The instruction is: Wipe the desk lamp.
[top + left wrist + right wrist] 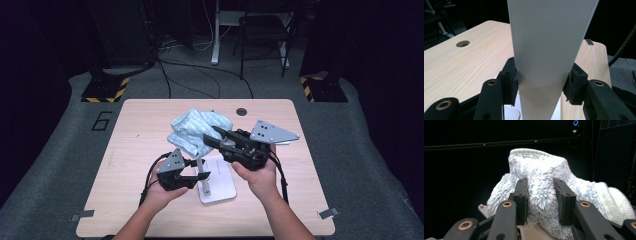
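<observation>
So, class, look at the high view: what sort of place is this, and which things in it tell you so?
Probably a recording lab or studio, not a home: a lone wooden table on grey floor, dark surroundings, hazard-striped stand bases, and cables trailing across the floor behind.

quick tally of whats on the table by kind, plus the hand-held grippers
fluffy light-blue towel: 1, in the right hand-held gripper
white stand with an upright post: 1, clamped by the left hand-held gripper
hand-held grippers: 2
total: 4
</observation>
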`<action>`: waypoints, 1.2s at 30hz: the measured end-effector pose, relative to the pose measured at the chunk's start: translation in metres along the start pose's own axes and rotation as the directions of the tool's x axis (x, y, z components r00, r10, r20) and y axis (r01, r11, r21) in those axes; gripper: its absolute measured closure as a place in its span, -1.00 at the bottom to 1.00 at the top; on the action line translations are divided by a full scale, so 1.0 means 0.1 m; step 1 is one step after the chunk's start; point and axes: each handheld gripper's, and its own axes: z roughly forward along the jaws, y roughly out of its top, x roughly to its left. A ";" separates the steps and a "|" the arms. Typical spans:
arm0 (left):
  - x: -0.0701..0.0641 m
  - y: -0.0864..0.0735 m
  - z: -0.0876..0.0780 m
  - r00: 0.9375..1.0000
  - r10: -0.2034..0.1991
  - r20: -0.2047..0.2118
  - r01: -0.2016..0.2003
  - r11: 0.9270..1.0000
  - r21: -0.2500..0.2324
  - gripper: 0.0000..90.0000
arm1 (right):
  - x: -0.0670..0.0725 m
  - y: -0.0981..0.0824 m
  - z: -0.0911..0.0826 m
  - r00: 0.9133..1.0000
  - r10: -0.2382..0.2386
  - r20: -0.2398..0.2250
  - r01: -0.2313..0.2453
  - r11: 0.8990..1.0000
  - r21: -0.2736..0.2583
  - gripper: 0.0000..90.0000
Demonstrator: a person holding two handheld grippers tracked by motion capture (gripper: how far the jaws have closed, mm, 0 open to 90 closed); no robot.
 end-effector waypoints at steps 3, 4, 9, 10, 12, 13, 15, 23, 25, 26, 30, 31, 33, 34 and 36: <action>0.00 0.00 0.00 1.000 -0.002 -0.010 0.001 1.000 -0.006 0.17 | 0.06 0.01 0.06 1.000 -0.020 0.005 0.020 1.000 0.003 0.48; 0.00 -0.01 0.00 1.000 -0.003 -0.009 0.003 1.000 -0.008 0.17 | 0.06 0.01 0.06 1.000 -0.028 0.008 0.028 1.000 0.005 0.48; -0.01 -0.01 0.00 1.000 -0.001 0.003 0.001 1.000 -0.005 0.17 | 0.01 0.01 -0.01 0.999 -0.037 0.040 0.037 0.999 0.010 0.48; -0.01 -0.01 0.00 1.000 -0.003 0.003 0.003 1.000 -0.006 0.17 | -0.01 0.01 -0.03 0.998 -0.035 0.048 0.035 0.999 0.008 0.48; -0.01 -0.01 0.00 1.000 -0.003 0.003 0.004 1.000 -0.004 0.17 | -0.07 0.00 -0.09 0.998 -0.018 0.064 0.018 1.000 0.007 0.48; -0.02 -0.01 0.01 1.000 -0.014 0.006 0.014 1.000 -0.005 0.17 | -0.10 -0.01 -0.13 0.997 -0.006 0.074 0.006 1.000 0.004 0.48; -0.01 -0.01 0.00 1.000 -0.006 0.003 0.006 1.000 -0.003 0.17 | -0.16 -0.03 -0.21 0.995 0.017 0.097 -0.017 1.000 -0.001 0.48; -0.01 -0.01 0.01 1.000 0.003 -0.005 -0.003 1.000 -0.006 0.17 | -0.43 -0.14 -0.65 0.977 0.083 0.196 -0.077 0.996 -0.034 0.48; -0.01 -0.01 0.01 1.000 0.002 -0.005 -0.002 1.000 -0.006 0.17 | -0.50 -0.17 -0.78 0.971 0.097 0.217 -0.090 0.995 -0.042 0.48; -0.01 -0.01 0.01 1.000 0.002 -0.005 -0.002 1.000 -0.005 0.17 | -0.53 -0.19 -0.87 0.968 0.105 0.229 -0.097 0.994 -0.046 0.48; -0.01 -0.01 0.01 1.000 0.001 -0.005 -0.001 1.000 -0.005 0.17 | -0.60 -0.24 -1.12 0.959 0.092 0.269 -0.080 0.995 -0.057 0.47; -0.02 -0.01 0.01 1.000 -0.008 -0.003 0.008 1.000 -0.007 0.17 | -0.62 -0.26 -1.18 0.956 0.095 0.277 -0.080 0.995 -0.062 0.47; -0.02 -0.01 0.01 1.000 -0.008 -0.004 0.008 1.000 -0.007 0.17 | -0.65 -0.29 -1.30 0.948 0.105 0.302 -0.087 0.994 -0.073 0.47; -0.02 -0.01 0.01 1.000 -0.009 -0.004 0.009 1.000 -0.008 0.17 | -0.67 -0.31 -1.36 0.945 0.100 0.313 -0.080 0.994 -0.076 0.47; -0.01 -0.01 0.02 1.000 -0.010 -0.003 0.010 1.000 -0.008 0.17 | -0.68 -0.34 -1.45 0.939 0.103 0.328 -0.078 0.993 -0.087 0.47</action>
